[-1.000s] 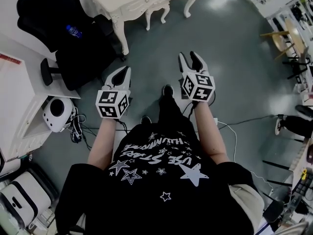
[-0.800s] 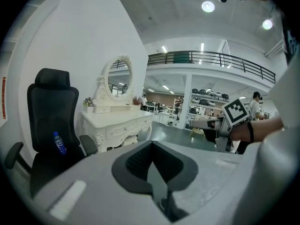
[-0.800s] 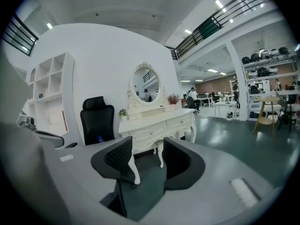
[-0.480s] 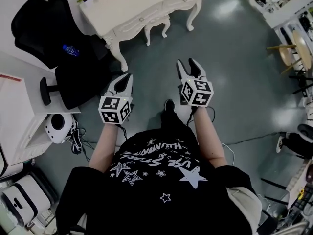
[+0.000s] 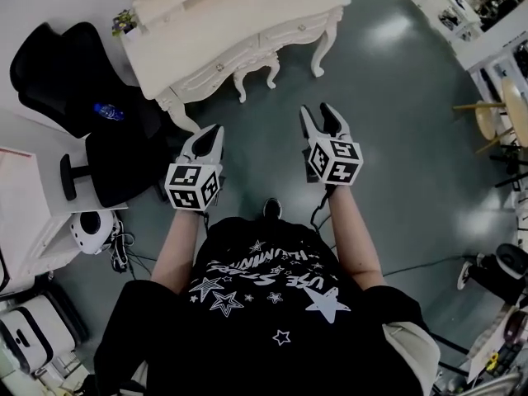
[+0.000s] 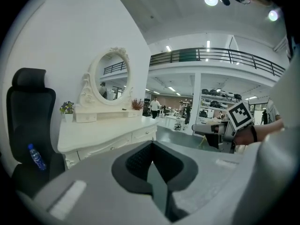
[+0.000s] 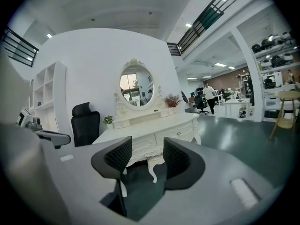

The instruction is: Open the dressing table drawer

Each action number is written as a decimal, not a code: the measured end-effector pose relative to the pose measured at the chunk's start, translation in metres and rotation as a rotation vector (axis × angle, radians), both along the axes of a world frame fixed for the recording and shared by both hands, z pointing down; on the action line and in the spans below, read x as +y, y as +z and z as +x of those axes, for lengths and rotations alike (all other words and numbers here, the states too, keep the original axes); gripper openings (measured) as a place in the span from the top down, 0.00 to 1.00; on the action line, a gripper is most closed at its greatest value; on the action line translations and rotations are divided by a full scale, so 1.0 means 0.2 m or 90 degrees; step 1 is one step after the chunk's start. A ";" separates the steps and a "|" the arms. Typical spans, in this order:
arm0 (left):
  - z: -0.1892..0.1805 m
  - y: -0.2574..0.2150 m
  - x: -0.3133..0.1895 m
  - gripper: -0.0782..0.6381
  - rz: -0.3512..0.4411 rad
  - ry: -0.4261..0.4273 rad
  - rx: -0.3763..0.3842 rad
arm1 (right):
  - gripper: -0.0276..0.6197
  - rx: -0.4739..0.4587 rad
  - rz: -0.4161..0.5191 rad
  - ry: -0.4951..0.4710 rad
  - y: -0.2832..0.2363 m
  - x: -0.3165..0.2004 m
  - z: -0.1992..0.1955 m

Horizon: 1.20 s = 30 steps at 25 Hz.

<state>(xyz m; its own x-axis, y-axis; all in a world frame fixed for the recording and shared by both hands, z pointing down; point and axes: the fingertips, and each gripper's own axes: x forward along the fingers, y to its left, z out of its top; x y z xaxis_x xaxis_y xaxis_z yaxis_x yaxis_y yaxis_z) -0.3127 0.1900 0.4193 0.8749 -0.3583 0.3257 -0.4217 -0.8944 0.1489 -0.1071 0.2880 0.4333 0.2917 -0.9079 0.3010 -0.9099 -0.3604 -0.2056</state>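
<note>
1. The left gripper (image 6: pixel 152 159) has its jaws pressed together with nothing between them, and it is held in the air above the green floor (image 5: pixel 396 97).
2. The right gripper (image 7: pixel 145 154) is held level with it, its jaws a fair gap apart and empty.
3. The white dressing table (image 7: pixel 150 125) stands ahead, well apart from the 2 grippers.
4. The drawers (image 7: pixel 180 132) along its front are shut.
5. An oval mirror (image 7: pixel 136 89) stands on the table.
6. A black chair (image 5: pixel 58 73) beside the table carries a water bottle (image 5: pixel 107 111).
</note>
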 end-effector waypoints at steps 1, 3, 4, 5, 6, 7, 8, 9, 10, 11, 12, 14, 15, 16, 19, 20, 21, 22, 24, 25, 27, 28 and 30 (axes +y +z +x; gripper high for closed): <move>0.03 0.00 -0.01 0.89 0.000 -0.004 0.000 | 0.59 0.000 -0.001 -0.003 0.00 -0.01 0.04; 0.09 -0.01 -0.02 0.89 0.001 -0.009 -0.001 | 0.59 0.000 -0.001 -0.005 0.00 -0.03 0.11; 0.11 -0.01 -0.02 0.89 0.000 -0.010 -0.003 | 0.59 -0.001 0.000 -0.006 -0.01 -0.04 0.14; 0.13 -0.01 -0.03 0.89 -0.001 -0.010 -0.006 | 0.59 -0.002 0.002 -0.006 -0.01 -0.05 0.16; 0.15 0.00 -0.04 0.89 -0.002 -0.010 -0.009 | 0.59 -0.005 0.003 -0.008 0.00 -0.07 0.18; 0.17 0.00 -0.06 0.89 -0.002 -0.010 -0.011 | 0.58 -0.007 0.002 -0.009 0.00 -0.08 0.20; 0.19 0.00 -0.08 0.89 -0.003 -0.012 -0.011 | 0.58 -0.010 0.001 -0.011 0.01 -0.10 0.22; 0.21 0.00 -0.10 0.89 -0.004 -0.013 -0.010 | 0.57 -0.012 -0.001 -0.013 0.01 -0.12 0.24; 0.23 0.01 -0.12 0.89 -0.006 -0.014 -0.010 | 0.57 -0.015 -0.004 -0.014 0.02 -0.14 0.25; 0.25 0.01 -0.14 0.89 -0.008 -0.014 -0.011 | 0.57 -0.018 -0.006 -0.014 0.04 -0.16 0.27; 0.27 0.03 -0.16 0.89 -0.010 -0.012 -0.012 | 0.57 -0.019 -0.009 -0.015 0.05 -0.17 0.28; 0.33 0.05 -0.22 0.89 -0.013 -0.006 -0.013 | 0.56 -0.016 -0.016 -0.015 0.07 -0.22 0.32; 0.36 0.06 -0.25 0.89 -0.015 -0.003 -0.013 | 0.56 -0.014 -0.018 -0.016 0.08 -0.26 0.34; 0.39 0.07 -0.29 0.89 -0.016 0.001 -0.012 | 0.56 -0.012 -0.021 -0.016 0.09 -0.29 0.37; 0.51 0.10 -0.43 0.89 -0.022 0.011 -0.010 | 0.54 -0.006 -0.031 -0.018 0.10 -0.43 0.47; 0.56 0.11 -0.48 0.89 -0.026 0.012 -0.009 | 0.54 -0.005 -0.035 -0.018 0.11 -0.48 0.52; 0.61 0.11 -0.54 0.89 -0.030 0.014 -0.007 | 0.54 -0.004 -0.040 -0.019 0.11 -0.53 0.56; 0.66 0.12 -0.59 0.89 -0.033 0.016 -0.006 | 0.53 -0.003 -0.045 -0.019 0.11 -0.58 0.61; 0.76 0.12 -0.71 0.89 -0.036 0.021 -0.006 | 0.53 -0.002 -0.054 -0.017 0.12 -0.70 0.71; 0.81 0.12 -0.78 0.89 -0.036 0.023 -0.006 | 0.53 -0.001 -0.058 -0.016 0.11 -0.76 0.76; 0.91 0.12 -0.92 0.89 -0.039 0.025 -0.008 | 0.53 0.000 -0.060 -0.014 0.10 -0.91 0.85; 0.95 0.12 -0.99 0.89 -0.040 0.027 -0.009 | 0.53 0.000 -0.059 -0.013 0.09 -0.99 0.90; 1.03 0.12 -1.13 0.89 -0.040 0.031 -0.010 | 0.53 0.000 -0.059 -0.012 0.08 -1.14 0.97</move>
<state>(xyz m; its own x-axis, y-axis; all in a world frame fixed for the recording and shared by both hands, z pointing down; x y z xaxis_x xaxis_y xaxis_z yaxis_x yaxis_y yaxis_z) -0.1077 -0.0357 0.4441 0.8857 -0.2932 0.3600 -0.3800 -0.9033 0.1991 0.0877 0.0602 0.4501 0.2751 -0.8814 0.3841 -0.9165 -0.3611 -0.1723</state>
